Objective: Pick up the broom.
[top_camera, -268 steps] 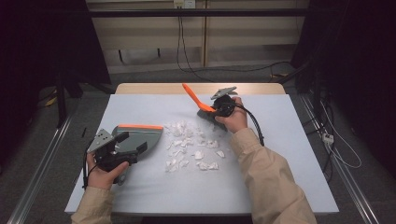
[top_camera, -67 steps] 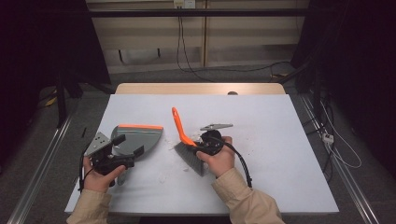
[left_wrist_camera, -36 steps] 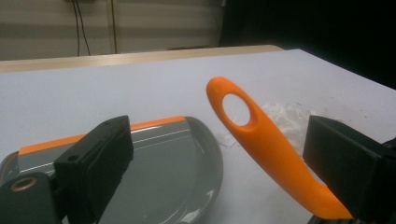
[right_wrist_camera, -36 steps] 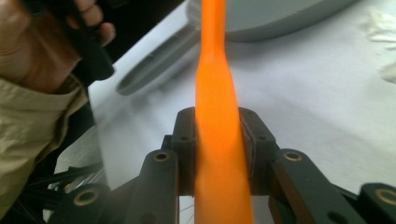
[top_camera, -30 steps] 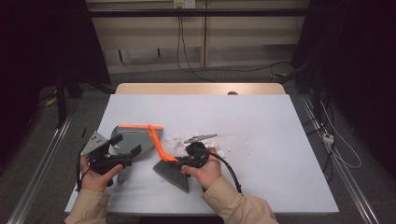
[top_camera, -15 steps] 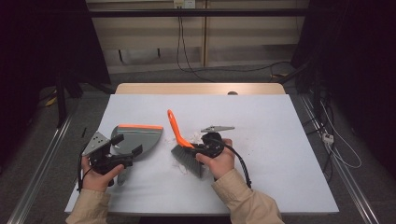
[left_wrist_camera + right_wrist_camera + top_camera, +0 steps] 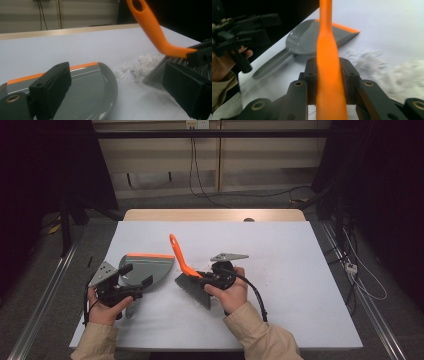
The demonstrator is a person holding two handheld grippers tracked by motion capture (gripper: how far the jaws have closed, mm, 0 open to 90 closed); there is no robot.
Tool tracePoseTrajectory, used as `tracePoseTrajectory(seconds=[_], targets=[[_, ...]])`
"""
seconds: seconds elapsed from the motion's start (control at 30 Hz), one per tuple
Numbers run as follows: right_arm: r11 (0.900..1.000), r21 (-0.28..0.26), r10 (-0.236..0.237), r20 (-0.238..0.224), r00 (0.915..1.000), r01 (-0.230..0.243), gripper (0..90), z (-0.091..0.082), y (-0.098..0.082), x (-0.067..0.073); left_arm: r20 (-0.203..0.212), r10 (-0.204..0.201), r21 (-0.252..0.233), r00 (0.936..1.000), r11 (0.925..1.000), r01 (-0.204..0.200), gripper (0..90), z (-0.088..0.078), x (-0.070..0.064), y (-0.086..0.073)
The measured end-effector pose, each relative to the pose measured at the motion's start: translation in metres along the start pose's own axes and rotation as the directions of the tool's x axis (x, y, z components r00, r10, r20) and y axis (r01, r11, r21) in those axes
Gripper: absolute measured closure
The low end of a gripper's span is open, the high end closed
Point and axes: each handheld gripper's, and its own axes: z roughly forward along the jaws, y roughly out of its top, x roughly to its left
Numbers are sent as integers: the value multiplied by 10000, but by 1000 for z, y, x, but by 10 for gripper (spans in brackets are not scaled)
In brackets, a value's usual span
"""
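My right gripper [image 7: 204,276] is shut on the orange handle of a hand brush [image 7: 178,255]; the pads clamp the brush handle [image 7: 329,75] from both sides. The grey bristles [image 7: 194,290] point down and left, near the table. A grey dustpan [image 7: 146,268] with an orange lip lies flat to the left of the brush. My left gripper [image 7: 136,275] hovers open over the dustpan's rear, its jaws spread wide above the dustpan [image 7: 85,90]. A small heap of white paper scraps [image 7: 142,65] lies between bristles and pan.
The white table [image 7: 300,250] has a few fine specks to the right of my right hand. The dustpan's handle [image 7: 270,65] stretches toward the table's front edge by the left hand [image 7: 102,312]. Dark floor and cables surround the table.
A second ago the brush was low against the dustpan's mouth; it has since drawn back to the right and lifted a little. The left gripper and dustpan have stayed put.
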Motion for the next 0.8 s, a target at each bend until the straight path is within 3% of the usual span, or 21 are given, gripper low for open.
tracePoseTrajectory(seconds=[0.13,0.23,0.27,0.33,0.4,0.7,0.8], targets=[[9991,431,18,-132,9999,-12,715,13,-8,3,-4,30,37,10000,10000,-30,84,0,0,0],[9962,857,-170,258,9995,147,715,20,-14,-1,-10,11,7,10000,10000,-11,84,0,0,0],[9966,804,-235,470,9986,197,715,20,-14,-3,-10,19,8,10000,10000,-19,84,0,0,0],[9969,759,154,377,9992,-183,715,18,-14,-10,-10,23,-8,10000,10000,-23,84,-1,0,0],[9977,683,-63,730,9973,13,714,16,-14,-13,-19,39,26,10000,10000,-39,85,0,1,0],[9999,157,-4,1524,9883,-21,715,0,-8,-26,-23,56,-2,10000,10000,-56,85,-1,1,1],[9993,-344,164,1321,9911,-120,715,-2,-3,-22,-32,72,-9,10000,10000,-72,85,-1,0,1]])
